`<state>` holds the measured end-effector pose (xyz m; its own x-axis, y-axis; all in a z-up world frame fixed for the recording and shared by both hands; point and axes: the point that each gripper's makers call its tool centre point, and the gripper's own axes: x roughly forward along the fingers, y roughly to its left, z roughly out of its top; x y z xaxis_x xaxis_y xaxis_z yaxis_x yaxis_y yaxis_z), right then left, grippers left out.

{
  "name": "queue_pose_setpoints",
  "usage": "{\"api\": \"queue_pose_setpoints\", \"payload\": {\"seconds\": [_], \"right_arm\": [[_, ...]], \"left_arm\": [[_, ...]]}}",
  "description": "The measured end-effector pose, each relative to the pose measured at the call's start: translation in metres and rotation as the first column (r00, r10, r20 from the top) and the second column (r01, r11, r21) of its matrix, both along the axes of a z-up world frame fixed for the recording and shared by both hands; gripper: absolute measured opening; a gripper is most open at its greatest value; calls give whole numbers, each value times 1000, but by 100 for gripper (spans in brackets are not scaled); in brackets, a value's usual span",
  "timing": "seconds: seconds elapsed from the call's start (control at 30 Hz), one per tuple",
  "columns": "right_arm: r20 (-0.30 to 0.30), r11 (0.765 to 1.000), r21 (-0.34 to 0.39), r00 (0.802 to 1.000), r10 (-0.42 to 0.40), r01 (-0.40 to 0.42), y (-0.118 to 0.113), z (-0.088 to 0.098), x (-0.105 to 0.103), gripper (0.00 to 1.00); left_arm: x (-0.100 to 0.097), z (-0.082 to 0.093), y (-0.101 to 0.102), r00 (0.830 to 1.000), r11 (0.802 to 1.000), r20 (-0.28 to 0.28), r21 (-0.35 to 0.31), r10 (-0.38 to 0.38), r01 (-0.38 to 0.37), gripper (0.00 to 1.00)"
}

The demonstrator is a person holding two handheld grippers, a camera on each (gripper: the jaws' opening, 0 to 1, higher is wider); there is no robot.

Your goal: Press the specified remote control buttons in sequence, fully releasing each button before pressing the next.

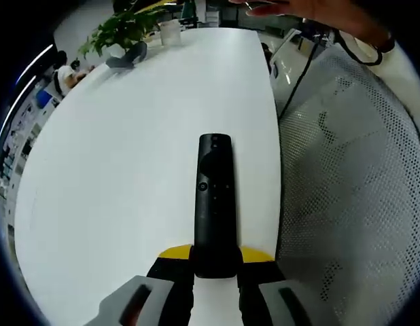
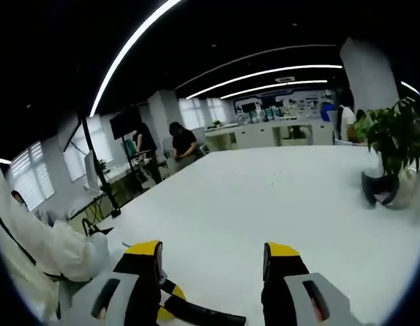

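Gripping the remote [image 1: 215,204] at its 6 o'clock end, the left gripper [image 1: 215,272] risks tilting it; the right gripper [image 2: 211,272] hangs wide open, empty, above the surface [image 2: 264,197].

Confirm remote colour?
Black remote, clearest in the left gripper view, lying on the white table.

Slim black remote control [image 1: 215,204], lying flat lengthwise on white table; near end between claw jaws
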<state>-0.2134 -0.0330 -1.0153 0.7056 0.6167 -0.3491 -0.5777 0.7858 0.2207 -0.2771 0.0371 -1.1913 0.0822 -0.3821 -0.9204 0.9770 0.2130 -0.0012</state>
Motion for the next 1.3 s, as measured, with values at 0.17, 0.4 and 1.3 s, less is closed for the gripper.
{"api": "queue_pose_setpoints", "payload": {"seconds": [0.17, 0.4, 1.3], "right_arm": [[68, 999, 0, 997, -35, 35, -9, 11, 3, 68], [105, 994, 7, 989, -108, 108, -29, 15, 8, 83], [91, 975, 13, 971, -220, 220, -64, 10, 3, 85]], "left_arm": [[11, 3, 1, 1000, 1000, 11, 4, -7, 7, 21], [31, 5, 6, 999, 1000, 30, 24, -17, 16, 21], [118, 3, 19, 998, 997, 59, 78, -22, 17, 21]]}}
